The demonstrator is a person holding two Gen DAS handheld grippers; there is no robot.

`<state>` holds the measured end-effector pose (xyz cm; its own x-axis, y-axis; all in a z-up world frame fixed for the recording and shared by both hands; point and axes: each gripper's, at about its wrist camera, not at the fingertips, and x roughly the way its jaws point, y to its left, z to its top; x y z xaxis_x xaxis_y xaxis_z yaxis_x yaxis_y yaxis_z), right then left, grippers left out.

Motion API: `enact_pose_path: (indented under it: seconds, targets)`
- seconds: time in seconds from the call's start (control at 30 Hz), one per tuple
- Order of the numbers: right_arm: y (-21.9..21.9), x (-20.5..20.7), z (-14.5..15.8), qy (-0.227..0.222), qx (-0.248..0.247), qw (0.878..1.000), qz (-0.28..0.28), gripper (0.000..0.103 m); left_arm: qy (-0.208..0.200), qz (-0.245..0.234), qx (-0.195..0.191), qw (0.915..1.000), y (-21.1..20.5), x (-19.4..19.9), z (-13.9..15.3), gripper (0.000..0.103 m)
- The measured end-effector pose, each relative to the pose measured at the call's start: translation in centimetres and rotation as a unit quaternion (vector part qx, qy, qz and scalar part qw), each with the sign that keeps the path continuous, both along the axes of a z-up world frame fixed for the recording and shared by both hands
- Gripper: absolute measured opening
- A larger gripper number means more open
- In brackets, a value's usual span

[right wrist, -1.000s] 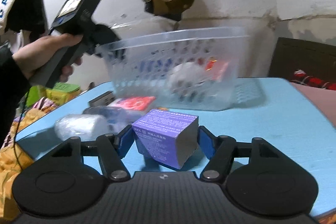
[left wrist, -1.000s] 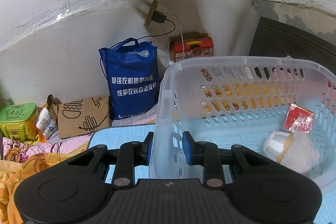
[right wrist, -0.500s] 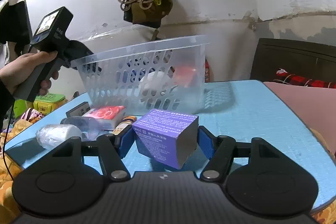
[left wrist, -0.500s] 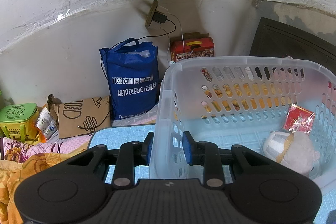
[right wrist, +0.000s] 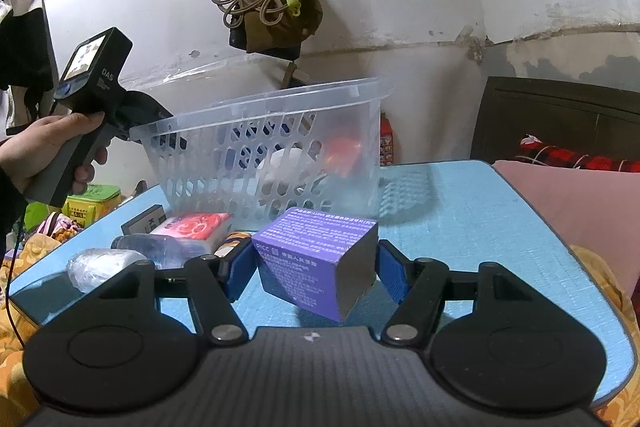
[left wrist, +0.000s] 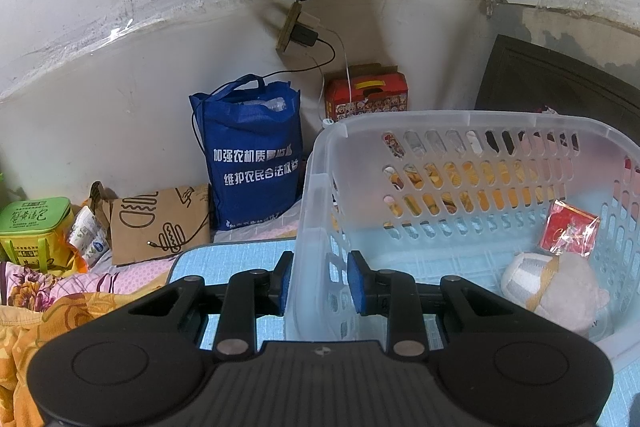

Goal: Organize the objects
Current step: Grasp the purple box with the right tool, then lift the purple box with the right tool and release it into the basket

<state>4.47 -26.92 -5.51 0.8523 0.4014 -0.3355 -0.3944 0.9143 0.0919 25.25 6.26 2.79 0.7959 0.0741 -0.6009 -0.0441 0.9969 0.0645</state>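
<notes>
My left gripper (left wrist: 318,283) is shut on the near left wall of a clear plastic basket (left wrist: 460,125), one pad outside and one inside. The basket holds a red packet (left wrist: 568,233) and a pale plush toy (left wrist: 556,287). My right gripper (right wrist: 316,267) is shut on a purple box (right wrist: 316,255) and holds it just above the blue table (right wrist: 480,227). In the right wrist view the basket (right wrist: 272,163) stands tilted behind the box, with the left gripper's handle (right wrist: 88,87) at its left rim.
On the table left of the box lie a red and white tissue pack (right wrist: 196,227), a clear bottle (right wrist: 160,247), a wrapped white roll (right wrist: 100,263) and a dark flat box (right wrist: 144,223). A blue bag (left wrist: 252,155) and a red carton (left wrist: 366,95) stand by the wall.
My right gripper has risen and pulled back with the purple box, so the basket now looks farther and more to the left. The left gripper still holds the basket wall.
</notes>
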Motion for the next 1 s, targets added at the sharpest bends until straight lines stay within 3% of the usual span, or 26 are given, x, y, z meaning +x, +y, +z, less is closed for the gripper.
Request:
enact_pose_path:
  seconds: [0.43,0.73,0.87,1.0]
  targets:
    - [-0.8,-0.4,2.9,-0.018,0.006,1.000,-0.002,0.068,0.000,-0.001,-0.001,1.0000,0.1,0.0,0.0,0.032]
    - [-2.0,-0.1,8.7,-0.065,0.032,0.997,0.001,0.068,0.000,-0.001,-0.001,1.0000,0.1,0.0,-0.1,0.032]
    - [-0.8,2.1,11.6,-0.082,0.011,0.997,0.008,0.068,0.000,-0.001,-0.002,1.0000,0.1,0.1,-0.1,0.032]
    - [1.3,6.2,12.9,-0.071,-0.004,0.997,0.014,0.068,0.001,-0.002,-0.001,1.0000,0.1,0.2,-0.1,0.032]
